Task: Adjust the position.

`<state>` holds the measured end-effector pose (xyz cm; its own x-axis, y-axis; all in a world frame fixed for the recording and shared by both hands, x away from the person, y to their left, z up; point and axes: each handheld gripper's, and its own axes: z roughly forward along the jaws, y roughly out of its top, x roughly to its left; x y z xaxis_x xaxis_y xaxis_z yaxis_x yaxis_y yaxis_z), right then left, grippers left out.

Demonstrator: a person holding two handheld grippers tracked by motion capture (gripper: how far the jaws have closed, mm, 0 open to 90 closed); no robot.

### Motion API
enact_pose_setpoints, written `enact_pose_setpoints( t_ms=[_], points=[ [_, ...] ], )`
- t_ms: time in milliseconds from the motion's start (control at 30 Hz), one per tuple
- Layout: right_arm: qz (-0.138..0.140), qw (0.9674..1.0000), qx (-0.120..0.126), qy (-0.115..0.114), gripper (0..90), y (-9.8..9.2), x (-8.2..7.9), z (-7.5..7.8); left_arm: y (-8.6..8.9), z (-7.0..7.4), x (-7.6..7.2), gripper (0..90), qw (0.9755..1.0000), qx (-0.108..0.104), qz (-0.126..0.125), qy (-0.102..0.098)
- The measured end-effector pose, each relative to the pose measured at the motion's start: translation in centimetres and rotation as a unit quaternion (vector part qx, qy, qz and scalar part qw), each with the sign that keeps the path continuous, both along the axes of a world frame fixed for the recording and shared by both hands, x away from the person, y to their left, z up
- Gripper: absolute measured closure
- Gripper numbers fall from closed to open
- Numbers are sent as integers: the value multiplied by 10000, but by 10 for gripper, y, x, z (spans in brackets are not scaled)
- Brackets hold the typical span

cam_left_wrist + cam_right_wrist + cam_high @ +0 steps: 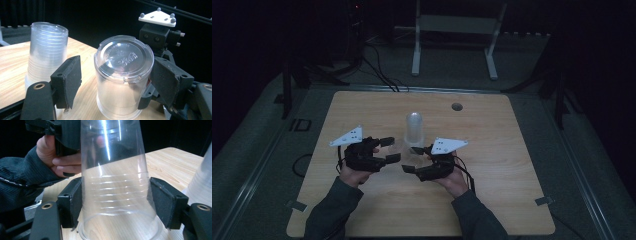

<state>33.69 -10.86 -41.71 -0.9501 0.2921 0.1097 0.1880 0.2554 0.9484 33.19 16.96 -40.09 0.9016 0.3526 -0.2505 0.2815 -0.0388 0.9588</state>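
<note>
One single clear plastic cup (123,75) stands upside down on the table (492,145). One stack of clear cups (46,52) stands near it, also upside down; the ridges in its side suggest about ten cups nested together, though the dim light makes an exact count unsure. Two grippers are at the table: one left gripper (389,150) and one right gripper (413,159), each with two black jaws. One table hole (456,106) shows near the far edge.
</note>
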Motion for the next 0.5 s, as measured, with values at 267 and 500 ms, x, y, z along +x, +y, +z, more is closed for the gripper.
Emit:
enact_pose_setpoints(
  t_ms=[267, 500],
  points=[
    [-89, 9999, -49, -23, 306, -7, 1, 0, 6, 2, -1, 253, 9998, 72, 150, -72],
    [-172, 9997, -158, -17, 307, -12, 2, 1, 9, 6, -3, 253, 9991, 194, 329, -198]
  ],
)
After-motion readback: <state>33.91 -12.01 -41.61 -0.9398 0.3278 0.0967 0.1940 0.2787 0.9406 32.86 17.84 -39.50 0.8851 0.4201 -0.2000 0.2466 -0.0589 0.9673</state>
